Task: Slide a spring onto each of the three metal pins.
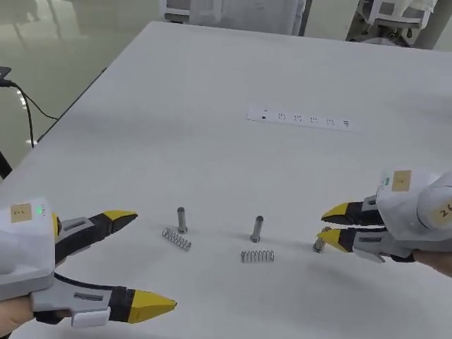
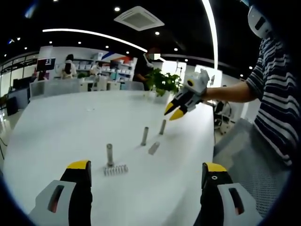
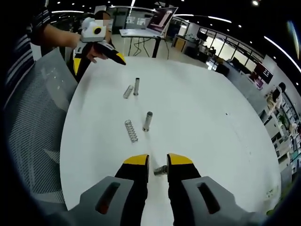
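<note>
Right gripper [image 1: 323,224] tips, nearly together, are at the last pin [image 1: 320,242]. I can't tell if they pinch it. Left gripper [image 1: 153,259] is spread wide.

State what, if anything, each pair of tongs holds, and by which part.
Left tongs: wide open, holding nothing. Right tongs: tips narrowly apart, with a small metal piece showing between them; whether they grip it cannot be told.

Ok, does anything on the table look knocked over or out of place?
Nothing stands out. The left pin and middle pin stand upright, with the left spring and middle spring lying flat beside them. The third pin is upright too, by the right gripper; a third spring is too small to make out.
</note>
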